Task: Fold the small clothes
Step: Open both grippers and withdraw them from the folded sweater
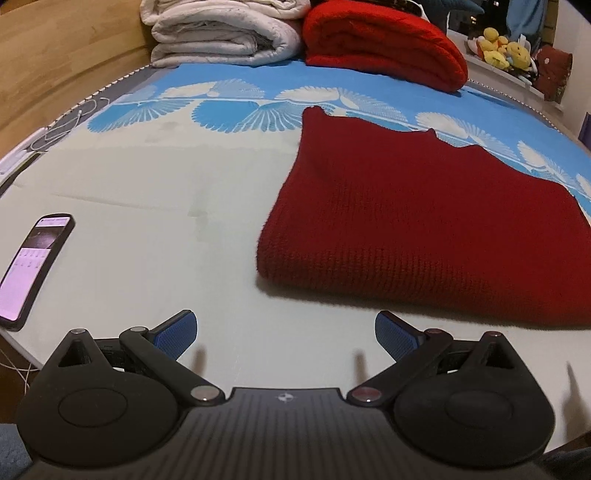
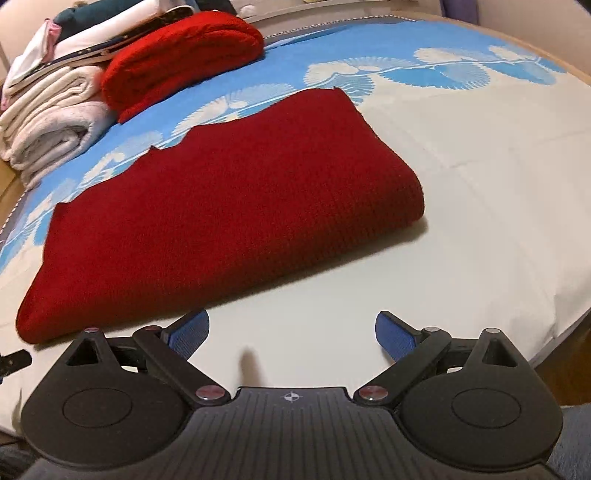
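Bed [image 1: 147, 221], pale sheet with blue fan-print band, served as work surface. Dark red knitted garment [image 1: 424, 229] lay folded flat at mid-bed, thick fold edge nearest both tools; probably squared for another fold. Bright red folded blanket [image 1: 384, 44] and white folded quilt [image 1: 221, 33] were stacked at far edge, out of the way. Left tool [image 1: 284, 332] and right tool [image 2: 291, 332] hovered spread wide, empty, just short of garment.
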### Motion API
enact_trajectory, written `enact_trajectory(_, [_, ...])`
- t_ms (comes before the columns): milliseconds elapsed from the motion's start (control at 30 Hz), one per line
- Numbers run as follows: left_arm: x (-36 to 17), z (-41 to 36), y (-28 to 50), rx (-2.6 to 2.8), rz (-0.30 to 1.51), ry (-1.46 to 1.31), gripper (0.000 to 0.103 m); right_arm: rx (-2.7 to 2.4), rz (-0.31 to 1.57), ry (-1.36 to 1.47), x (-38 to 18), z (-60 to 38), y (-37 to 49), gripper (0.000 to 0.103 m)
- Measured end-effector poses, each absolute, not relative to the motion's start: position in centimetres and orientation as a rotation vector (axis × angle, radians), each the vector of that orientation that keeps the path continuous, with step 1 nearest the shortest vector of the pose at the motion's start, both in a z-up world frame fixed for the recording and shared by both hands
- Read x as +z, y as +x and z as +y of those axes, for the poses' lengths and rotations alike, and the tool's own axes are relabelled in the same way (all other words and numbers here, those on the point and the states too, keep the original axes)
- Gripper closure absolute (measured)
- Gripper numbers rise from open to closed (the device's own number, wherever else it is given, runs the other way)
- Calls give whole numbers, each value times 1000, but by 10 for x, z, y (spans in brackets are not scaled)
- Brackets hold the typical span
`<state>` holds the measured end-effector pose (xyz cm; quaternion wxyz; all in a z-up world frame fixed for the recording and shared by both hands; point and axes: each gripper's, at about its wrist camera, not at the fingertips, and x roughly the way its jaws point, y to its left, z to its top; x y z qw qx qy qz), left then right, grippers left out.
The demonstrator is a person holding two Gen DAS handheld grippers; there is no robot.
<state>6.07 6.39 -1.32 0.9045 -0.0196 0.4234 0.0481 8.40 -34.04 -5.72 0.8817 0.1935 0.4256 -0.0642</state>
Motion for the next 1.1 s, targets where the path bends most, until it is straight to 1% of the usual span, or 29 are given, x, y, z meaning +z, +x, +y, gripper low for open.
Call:
enact_trajectory(167, [-18,62,69,76,899,-53,0,-118,928,417,-63,-338,87,6])
enact_trajectory(367, [-17,62,73,60,894,-58,0,-101,924,421,-62,-339,86,6])
enact_trajectory(667, [-18,66,72,56,894,-57,0,-109,937,565,-67,-355,87,6])
enact_trajectory(933, [-19,66,71,55,899,-50,0,-115,929,567,-67,-356,82,6])
enact_trajectory(1033, [-17,66,71,55,896,-54,0,-119,915,622,-67,-363,76,6])
enact_trajectory(1100, [-17,68,71,63,895,-62,0,-114,902,721,-69,-375,70,6])
